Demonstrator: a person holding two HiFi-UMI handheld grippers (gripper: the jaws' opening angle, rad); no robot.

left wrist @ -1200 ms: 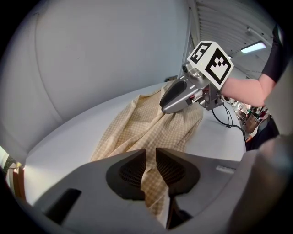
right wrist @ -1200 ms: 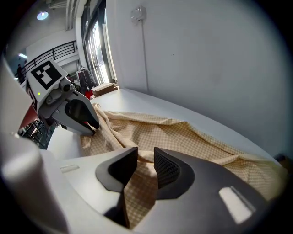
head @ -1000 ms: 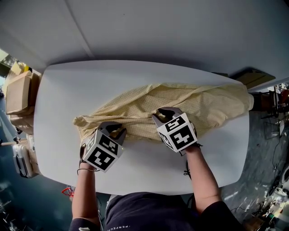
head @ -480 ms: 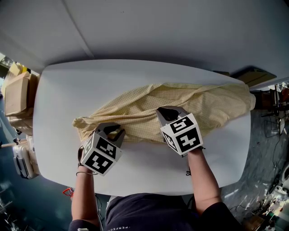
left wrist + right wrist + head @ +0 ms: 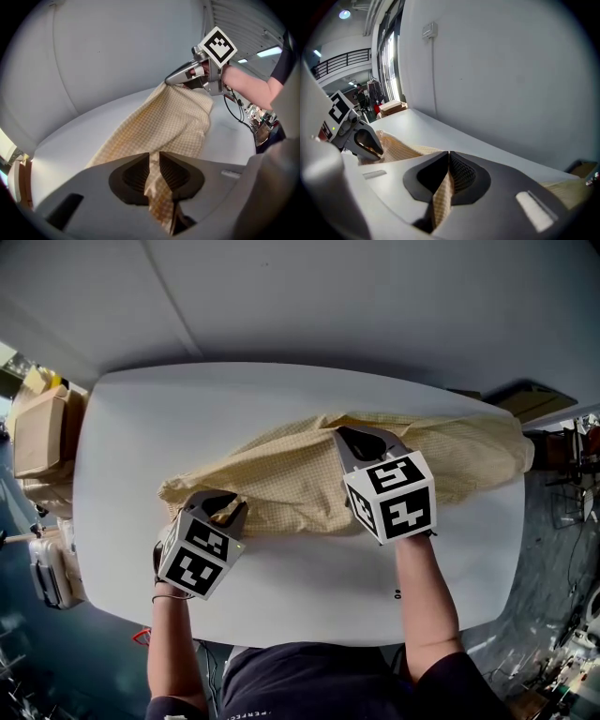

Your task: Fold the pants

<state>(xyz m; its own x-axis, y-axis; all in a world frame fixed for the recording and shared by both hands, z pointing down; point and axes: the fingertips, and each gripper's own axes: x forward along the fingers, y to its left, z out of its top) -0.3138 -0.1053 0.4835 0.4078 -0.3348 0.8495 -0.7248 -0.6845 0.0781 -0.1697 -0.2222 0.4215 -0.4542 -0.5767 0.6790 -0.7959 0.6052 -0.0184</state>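
Your left gripper (image 5: 223,509) and right gripper (image 5: 367,441) are both pinched shut on the pale yellow checked cloth pants (image 5: 300,479), mid-frame on the white oval table (image 5: 141,427). Thin bites, so tug unevenly and one could slip, skewing the fold.

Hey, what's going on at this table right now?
A person stands at a white table with a hand-held gripper in each hand, working on yellow checked pants spread across it. The left hand-held gripper is clamped on the cloth's near edge, low by the table. The right hand-held gripper is shut on the cloth near the middle and holds it raised above the table. No fold is laid down yet.
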